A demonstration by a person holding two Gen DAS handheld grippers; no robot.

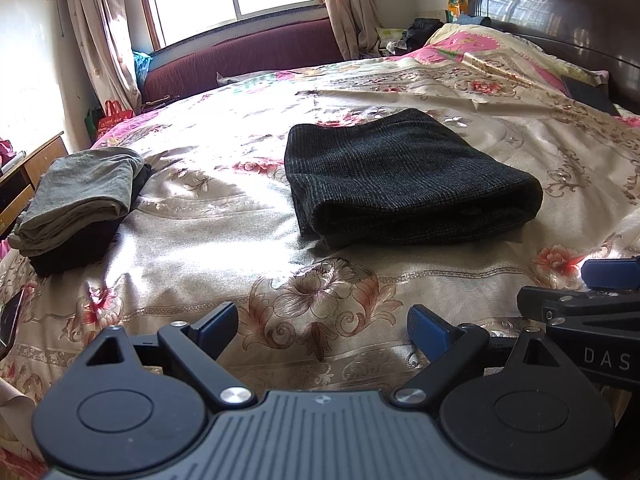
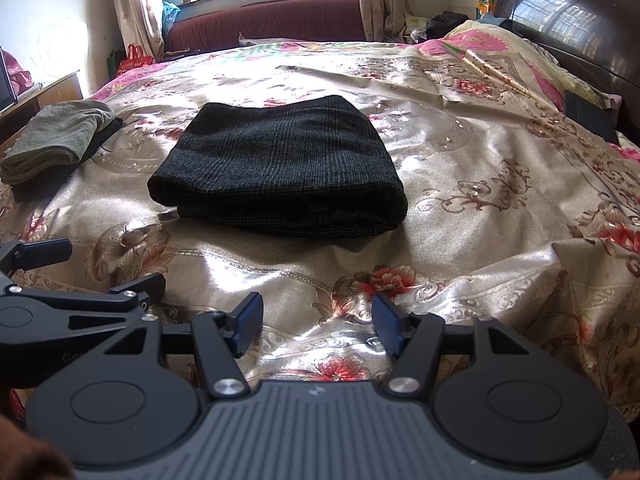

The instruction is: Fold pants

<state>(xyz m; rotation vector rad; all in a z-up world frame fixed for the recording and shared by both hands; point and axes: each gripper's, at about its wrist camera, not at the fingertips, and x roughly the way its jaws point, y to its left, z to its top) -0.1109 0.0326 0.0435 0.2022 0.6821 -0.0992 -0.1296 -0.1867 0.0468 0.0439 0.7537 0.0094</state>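
Observation:
Dark checked pants (image 1: pixel 404 178) lie folded in a compact rectangle on the floral bedspread (image 1: pixel 224 236); they also show in the right wrist view (image 2: pixel 280 168). My left gripper (image 1: pixel 322 330) is open and empty, low over the bedspread, short of the pants. My right gripper (image 2: pixel 318 326) is open and empty, also short of the pants. The right gripper shows at the right edge of the left wrist view (image 1: pixel 600 300), and the left gripper at the left edge of the right wrist view (image 2: pixel 60 280).
A stack of folded grey and black clothes (image 1: pixel 80 196) lies at the bed's left edge, also in the right wrist view (image 2: pixel 56 140). A dark headboard (image 1: pixel 560 12) is at the right, a pillow (image 1: pixel 492 52) below it. A wooden cabinet (image 1: pixel 24 176) stands left.

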